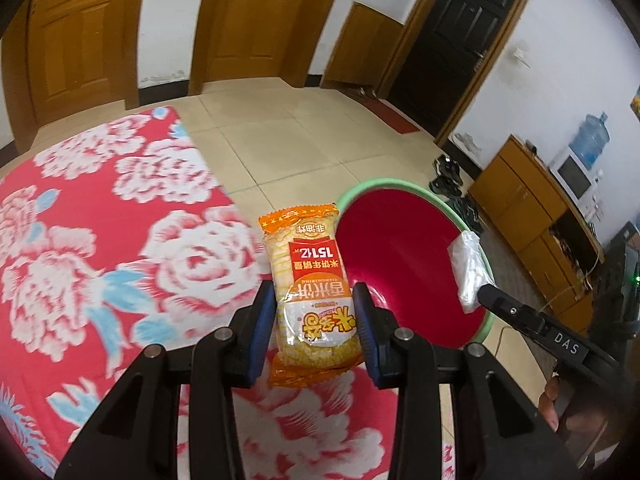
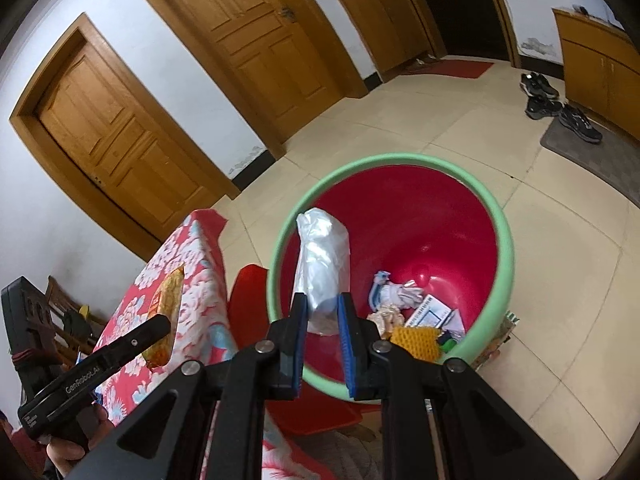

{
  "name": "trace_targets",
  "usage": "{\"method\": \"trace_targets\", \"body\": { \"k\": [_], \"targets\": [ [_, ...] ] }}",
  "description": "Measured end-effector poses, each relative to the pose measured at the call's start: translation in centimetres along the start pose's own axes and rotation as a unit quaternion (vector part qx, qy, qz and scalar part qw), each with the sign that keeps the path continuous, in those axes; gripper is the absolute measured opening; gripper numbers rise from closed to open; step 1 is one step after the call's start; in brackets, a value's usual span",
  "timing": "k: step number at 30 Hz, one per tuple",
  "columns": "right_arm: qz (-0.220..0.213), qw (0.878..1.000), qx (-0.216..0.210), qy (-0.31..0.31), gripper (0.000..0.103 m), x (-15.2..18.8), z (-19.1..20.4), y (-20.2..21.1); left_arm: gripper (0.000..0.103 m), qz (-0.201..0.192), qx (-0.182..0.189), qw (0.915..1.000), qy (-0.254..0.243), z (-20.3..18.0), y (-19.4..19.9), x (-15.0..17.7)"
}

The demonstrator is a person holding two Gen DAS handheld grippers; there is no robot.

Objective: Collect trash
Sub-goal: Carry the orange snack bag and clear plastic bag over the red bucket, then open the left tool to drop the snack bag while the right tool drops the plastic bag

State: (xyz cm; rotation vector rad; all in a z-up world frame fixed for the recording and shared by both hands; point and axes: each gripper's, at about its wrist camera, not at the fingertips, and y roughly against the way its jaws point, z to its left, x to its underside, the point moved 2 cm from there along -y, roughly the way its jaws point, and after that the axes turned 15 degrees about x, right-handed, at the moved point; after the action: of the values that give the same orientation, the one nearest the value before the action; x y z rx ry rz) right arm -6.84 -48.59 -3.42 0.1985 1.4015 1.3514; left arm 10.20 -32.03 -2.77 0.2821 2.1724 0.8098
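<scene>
My left gripper [image 1: 315, 300] is shut on an orange rice cracker packet [image 1: 310, 280], held above the red floral tablecloth [image 1: 100, 220] beside the bin. The packet also shows in the right wrist view [image 2: 166, 312]. My right gripper [image 2: 323, 312] is shut on a clear crumpled plastic bag [image 2: 322, 256], held over the near rim of the red bin with the green rim [image 2: 400, 160]. The bag also shows in the left wrist view [image 1: 468, 268], over the bin [image 1: 400, 248]. Several pieces of trash [image 2: 416, 316] lie in the bin's bottom.
The bin stands on the tiled floor [image 2: 560, 280] right of the table. A red stool [image 2: 250, 300] sits between table and bin. Black shoes [image 2: 560, 108] and a mat lie far right, by a wooden cabinet [image 1: 532, 204]. Wooden doors [image 2: 248, 40] line the far wall.
</scene>
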Motion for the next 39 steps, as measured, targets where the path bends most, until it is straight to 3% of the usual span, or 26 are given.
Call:
{"method": "trace_targets", "body": {
  "k": [16, 30, 34, 39],
  "targets": [
    [0.021, 0.999, 0.026, -0.034, 0.02, 0.0, -3.8, -2.4, 0.039, 0.07, 0.012, 0.9968, -0.035, -3.1, -7.3, 0.5],
    [0.011, 0.998, 0.029, -0.05, 0.02, -0.2, -5.1, -2.0, 0.039, 0.112, 0.01, 0.9921, -0.057, -4.5, -10.0, 1.2],
    [0.01, 0.998, 0.03, -0.052, 0.021, -0.2, -5.1, -1.9, 0.049, 0.115, 0.006, 0.9917, -0.056, -4.6, -10.0, 1.3],
    [0.007, 0.998, 0.028, -0.049, 0.025, -0.2, -5.1, -1.5, 0.053, 0.103, 0.003, 0.9928, -0.062, -5.2, -9.5, 1.2]
  ]
}}
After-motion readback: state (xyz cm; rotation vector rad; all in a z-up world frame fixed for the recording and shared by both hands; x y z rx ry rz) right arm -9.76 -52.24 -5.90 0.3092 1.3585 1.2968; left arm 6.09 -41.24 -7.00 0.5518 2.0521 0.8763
